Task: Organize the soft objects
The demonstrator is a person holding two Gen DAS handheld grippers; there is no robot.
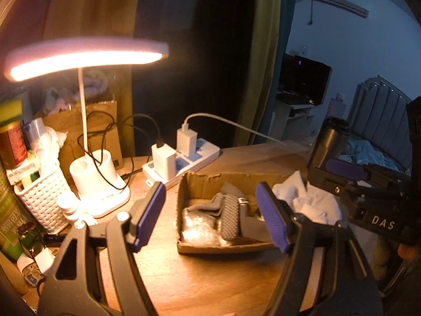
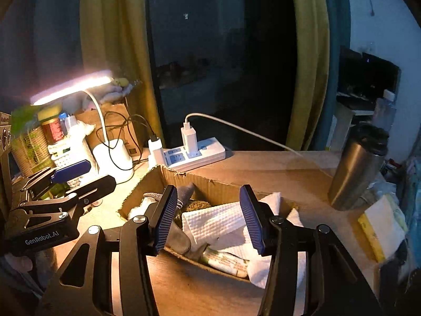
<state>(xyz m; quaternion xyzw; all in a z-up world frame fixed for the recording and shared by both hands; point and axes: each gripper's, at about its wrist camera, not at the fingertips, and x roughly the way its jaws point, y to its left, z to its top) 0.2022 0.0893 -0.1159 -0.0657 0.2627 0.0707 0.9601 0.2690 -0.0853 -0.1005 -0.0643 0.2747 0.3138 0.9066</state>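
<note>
Both grippers' jaws stood spread, holding nothing. Folded white paper towel (image 2: 213,221) lay in the shallow brown cardboard box (image 2: 210,183), directly ahead between right gripper (image 2: 209,217) jaws, long axis crosswise. Left gripper (image 1: 211,217) hovered farther off; right judged nearer.

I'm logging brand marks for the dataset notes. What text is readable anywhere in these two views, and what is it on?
"DAS": white letters on the black body of the right gripper.
"GenRobot.AI": white letters on the black body of the left gripper.
Unreadable: print on the tall green can, the red-labelled jar, the brown paper bag and the white lamp base.
</note>
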